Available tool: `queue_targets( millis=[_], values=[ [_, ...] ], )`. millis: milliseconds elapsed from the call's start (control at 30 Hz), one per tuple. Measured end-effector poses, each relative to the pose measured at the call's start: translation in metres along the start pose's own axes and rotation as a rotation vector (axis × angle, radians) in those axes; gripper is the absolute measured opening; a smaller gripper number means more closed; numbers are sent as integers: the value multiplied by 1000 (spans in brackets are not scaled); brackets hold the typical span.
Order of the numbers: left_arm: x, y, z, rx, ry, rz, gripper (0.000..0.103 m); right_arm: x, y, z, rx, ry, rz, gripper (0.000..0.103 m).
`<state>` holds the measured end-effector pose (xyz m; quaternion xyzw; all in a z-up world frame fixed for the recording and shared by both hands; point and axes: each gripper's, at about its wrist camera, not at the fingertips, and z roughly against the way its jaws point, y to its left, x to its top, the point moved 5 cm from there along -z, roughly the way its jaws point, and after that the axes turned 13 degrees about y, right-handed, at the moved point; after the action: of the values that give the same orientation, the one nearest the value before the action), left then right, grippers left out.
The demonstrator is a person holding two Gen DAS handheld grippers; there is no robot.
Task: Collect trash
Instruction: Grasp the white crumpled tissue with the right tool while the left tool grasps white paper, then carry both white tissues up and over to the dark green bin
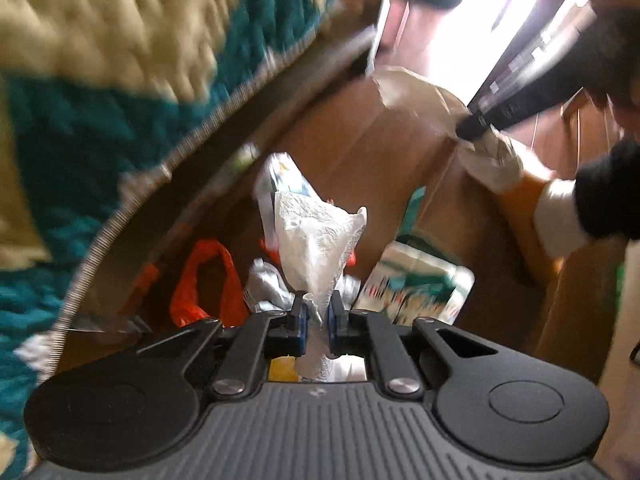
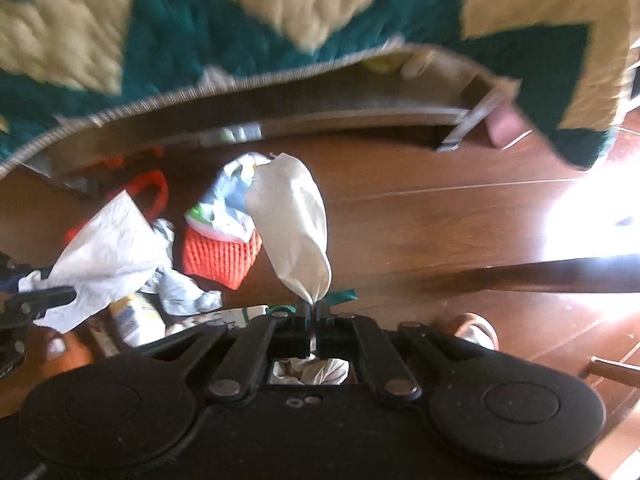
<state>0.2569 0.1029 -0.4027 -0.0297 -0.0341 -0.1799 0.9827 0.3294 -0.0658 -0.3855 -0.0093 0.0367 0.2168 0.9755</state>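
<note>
Motion blur smears the teal and cream rug (image 1: 100, 80) in both wrist views. The paper towel (image 1: 316, 248) hides part of the litter on the floor behind it. Print on the small carton (image 2: 136, 318) is unreadable.

Left gripper (image 1: 318, 312) pointing steeply down, jaws clamped on a white paper towel (image 1: 316, 248). Right gripper (image 2: 316, 312) pointing straight down, jaws pinched tight on a white bag (image 2: 294, 224). Both raised clear of floor, side by side, near each other.
</note>
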Motion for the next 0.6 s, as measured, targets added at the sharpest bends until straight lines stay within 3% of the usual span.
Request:
queue_targets(
  millis=[367, 600],
  values=[
    [18, -50, 152, 46, -174, 81, 9, -63, -26, 165, 147, -232, -57, 0],
    [30, -95, 250, 52, -309, 138, 9, -119, -54, 279, 119, -466, -45, 0]
  ],
)
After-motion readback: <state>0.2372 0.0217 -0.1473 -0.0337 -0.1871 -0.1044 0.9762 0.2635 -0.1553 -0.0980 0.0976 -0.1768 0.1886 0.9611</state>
